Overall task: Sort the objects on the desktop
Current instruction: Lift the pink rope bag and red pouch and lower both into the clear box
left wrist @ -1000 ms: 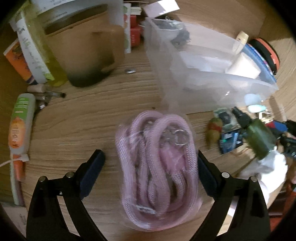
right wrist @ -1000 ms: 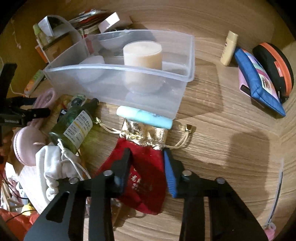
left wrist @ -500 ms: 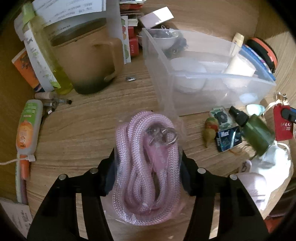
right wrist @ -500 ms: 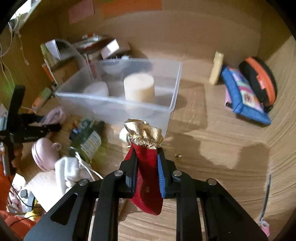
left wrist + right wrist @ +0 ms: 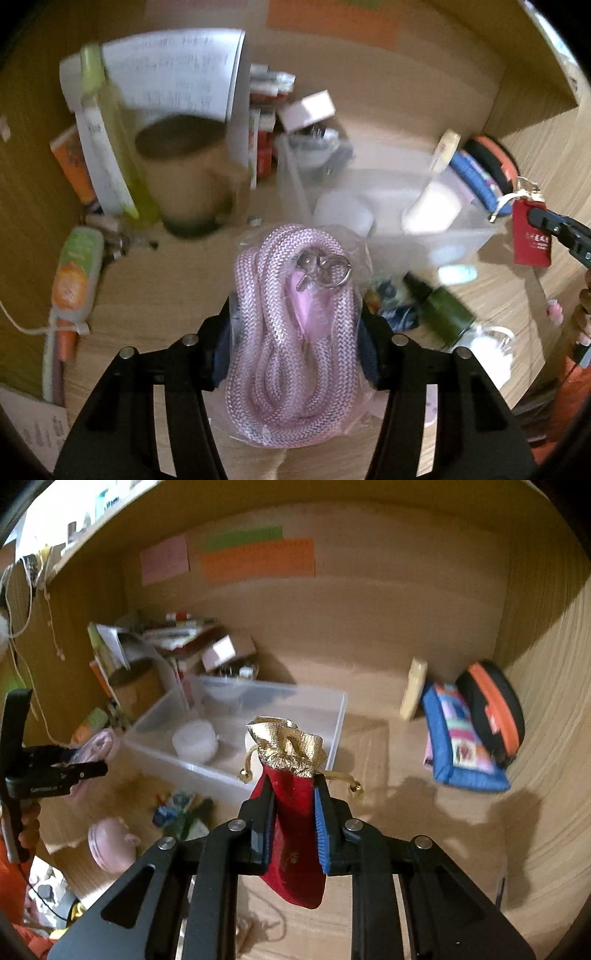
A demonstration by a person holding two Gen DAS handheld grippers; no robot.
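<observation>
My left gripper [image 5: 295, 332] is shut on a bagged pink rope [image 5: 291, 332] with a metal clasp, held above the desk. My right gripper [image 5: 291, 808] is shut on a red drawstring pouch [image 5: 291, 834] with a gold top, lifted in front of the clear plastic bin [image 5: 325, 738]. The bin [image 5: 461, 236] holds a white round container [image 5: 194, 740] and a cream cylinder [image 5: 432, 206]. The pouch [image 5: 530, 236] also shows at the right of the left wrist view, and the left gripper [image 5: 85, 768] at the left of the right wrist view.
A brown mug [image 5: 184, 173], a yellow-green bottle [image 5: 114, 147] and an orange-labelled tube [image 5: 72, 280] stand at the left. A green bottle [image 5: 443, 306] and small items lie before the bin. A blue pouch [image 5: 458, 746], an orange-black case [image 5: 495, 709] and a pink case [image 5: 109, 842] lie on the desk.
Both grippers closed on their objects and lifted them: the left raised the pink rope, the right raised the red pouch off the desk toward the bin.
</observation>
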